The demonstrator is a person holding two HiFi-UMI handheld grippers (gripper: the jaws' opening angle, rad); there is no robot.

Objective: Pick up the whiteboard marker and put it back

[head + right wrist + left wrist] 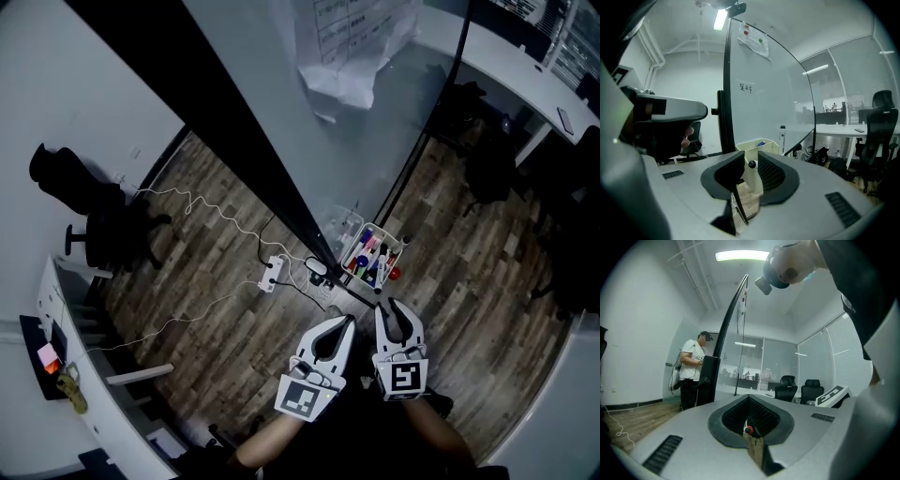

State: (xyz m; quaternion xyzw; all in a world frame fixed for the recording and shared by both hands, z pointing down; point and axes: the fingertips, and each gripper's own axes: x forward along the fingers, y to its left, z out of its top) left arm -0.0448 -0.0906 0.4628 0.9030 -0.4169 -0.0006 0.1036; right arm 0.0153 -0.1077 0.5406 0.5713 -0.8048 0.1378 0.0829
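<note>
A white basket (pixel 352 236) holding several markers (pixel 367 259) hangs at the foot of the glass whiteboard (pixel 281 84). My right gripper (pixel 380 307) is just in front of it, open, with nothing between its fingers. In the right gripper view the basket (pixel 749 146) sits straight ahead through the gap, and a white marker with a black cap (pixel 782 137) stands upright beyond it. My left gripper (pixel 348 324) hovers beside the right one, shut and empty. In the left gripper view its pads (pixel 736 416) meet around a narrow slit.
A power strip (pixel 271 272) with white cables lies on the wooden floor left of the board's foot. An office chair (pixel 111 228) stands at the left. A person (pixel 689 373) stands by the board's edge. Desks and dark chairs (pixel 787 386) lie beyond the glass.
</note>
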